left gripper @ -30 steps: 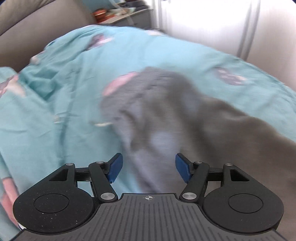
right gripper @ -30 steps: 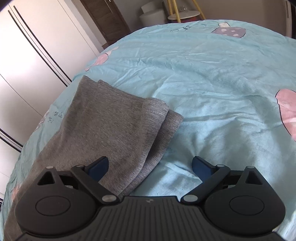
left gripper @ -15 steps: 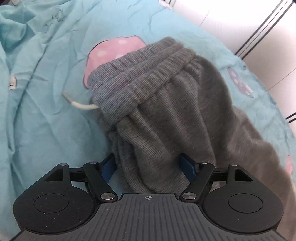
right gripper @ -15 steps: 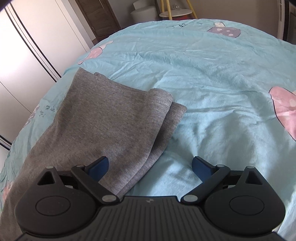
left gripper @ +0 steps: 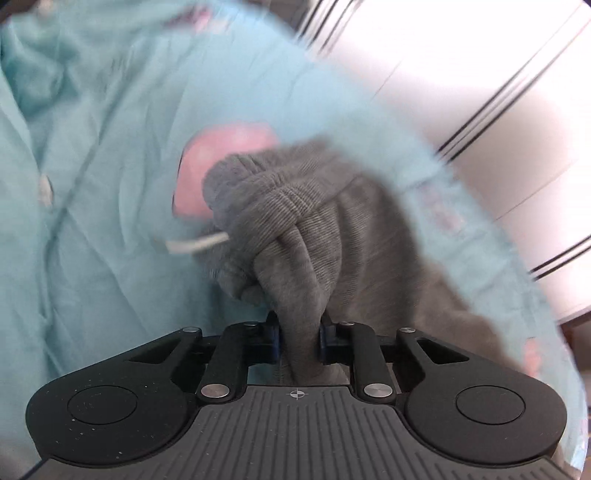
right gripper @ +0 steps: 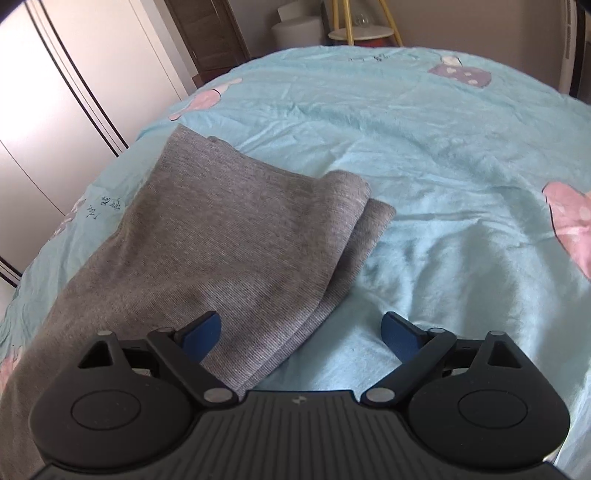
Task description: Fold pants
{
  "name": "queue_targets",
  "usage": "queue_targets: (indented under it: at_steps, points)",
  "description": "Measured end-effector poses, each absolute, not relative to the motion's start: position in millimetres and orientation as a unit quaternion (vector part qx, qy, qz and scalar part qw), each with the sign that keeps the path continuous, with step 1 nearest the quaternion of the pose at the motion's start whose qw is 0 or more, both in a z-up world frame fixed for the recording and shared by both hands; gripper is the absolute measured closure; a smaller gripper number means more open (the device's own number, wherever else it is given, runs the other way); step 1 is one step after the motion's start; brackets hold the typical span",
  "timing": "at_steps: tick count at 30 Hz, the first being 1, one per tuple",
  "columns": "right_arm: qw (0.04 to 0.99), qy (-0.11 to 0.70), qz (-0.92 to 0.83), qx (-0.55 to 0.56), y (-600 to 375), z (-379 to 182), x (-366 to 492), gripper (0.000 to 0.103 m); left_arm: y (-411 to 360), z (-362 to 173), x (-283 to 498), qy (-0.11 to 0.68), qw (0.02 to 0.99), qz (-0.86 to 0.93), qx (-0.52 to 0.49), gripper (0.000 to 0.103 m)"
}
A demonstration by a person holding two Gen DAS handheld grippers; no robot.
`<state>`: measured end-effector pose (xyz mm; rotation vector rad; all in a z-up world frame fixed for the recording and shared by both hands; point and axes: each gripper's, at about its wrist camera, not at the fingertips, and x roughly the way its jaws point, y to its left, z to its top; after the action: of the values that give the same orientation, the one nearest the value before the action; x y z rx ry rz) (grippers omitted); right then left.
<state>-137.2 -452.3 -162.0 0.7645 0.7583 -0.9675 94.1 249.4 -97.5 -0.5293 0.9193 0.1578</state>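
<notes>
Grey knit pants lie on a turquoise bed cover. In the left wrist view my left gripper (left gripper: 298, 341) is shut on a bunch of the pants (left gripper: 317, 236) just below the ribbed waistband, and a white drawstring (left gripper: 195, 243) hangs out to the left. This view is blurred by motion. In the right wrist view the two leg ends of the pants (right gripper: 236, 236) lie flat, one on the other. My right gripper (right gripper: 301, 330) is open and empty, low over the right edge of the legs.
The turquoise bed cover (right gripper: 443, 155) has pink and purple mushroom prints. White wardrobe doors (right gripper: 48, 96) stand along the bed's left side. A yellow-legged side table (right gripper: 364, 33) and a white bin stand beyond the far end.
My left gripper has closed on the pants below the waistband and is moving with the bunched cloth. My right gripper has stayed open and shifted slightly along the leg ends.
</notes>
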Motion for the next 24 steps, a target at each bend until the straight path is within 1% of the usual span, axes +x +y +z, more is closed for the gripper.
queue_targets:
  at_steps: [1, 2, 3, 5, 6, 7, 8, 10, 12, 14, 15, 17, 20, 21, 22, 24]
  points:
    - [0.750, 0.347, -0.444, 0.347, -452, -161, -137, 0.013, 249, -93, 88, 0.426, 0.870, 0.072, -0.238, 0.082]
    - [0.751, 0.346, -0.444, 0.345, -452, -160, -137, 0.013, 250, -97, 85, 0.431, 0.870, 0.072, -0.228, 0.080]
    - [0.753, 0.346, -0.443, 0.342, -453, -160, -137, 0.013, 254, -107, 85, 0.447, 0.862, 0.078, -0.225, 0.075]
    - [0.755, 0.347, -0.442, 0.338, -452, -161, -138, 0.013, 261, -139, 93, 0.510, 0.823, 0.113, -0.221, 0.072]
    - [0.754, 0.350, -0.440, 0.340, -453, -162, -138, 0.013, 262, -143, 93, 0.511, 0.821, 0.114, -0.227, 0.067]
    - [0.752, 0.353, -0.439, 0.343, -453, -164, -138, 0.013, 258, -136, 90, 0.500, 0.828, 0.121, -0.222, 0.064]
    - [0.749, 0.355, -0.438, 0.347, -453, -166, -138, 0.013, 250, -123, 88, 0.487, 0.841, 0.130, -0.198, 0.062]
    - [0.751, 0.354, -0.435, 0.348, -453, -165, -139, 0.013, 236, -97, 87, 0.452, 0.870, 0.143, -0.136, 0.055]
    - [0.754, 0.352, -0.434, 0.345, -453, -164, -141, 0.013, 216, -67, 86, 0.409, 0.897, 0.139, -0.087, 0.034]
    - [0.753, 0.351, -0.436, 0.346, -454, -164, -142, 0.013, 194, -42, 94, 0.379, 0.918, 0.095, -0.074, 0.026]
    - [0.753, 0.351, -0.436, 0.347, -454, -164, -141, 0.013, 186, -36, 99, 0.372, 0.923, 0.067, -0.074, 0.020]
    - [0.754, 0.348, -0.436, 0.346, -453, -165, -139, 0.013, 164, -33, 119, 0.377, 0.922, 0.019, -0.081, 0.011]
    - [0.755, 0.351, -0.434, 0.345, -448, -169, -133, 0.013, 123, -56, 161, 0.417, 0.903, -0.032, -0.094, 0.011]
    - [0.756, 0.352, -0.431, 0.343, -446, -169, -131, 0.013, 105, -67, 167, 0.437, 0.894, -0.043, -0.094, 0.013]
    - [0.759, 0.355, -0.427, 0.340, -443, -169, -129, 0.012, 95, -79, 177, 0.459, 0.882, -0.051, -0.093, 0.016]
    - [0.762, 0.362, -0.422, 0.333, -440, -168, -127, 0.012, 71, -105, 193, 0.500, 0.860, -0.063, -0.073, 0.026]
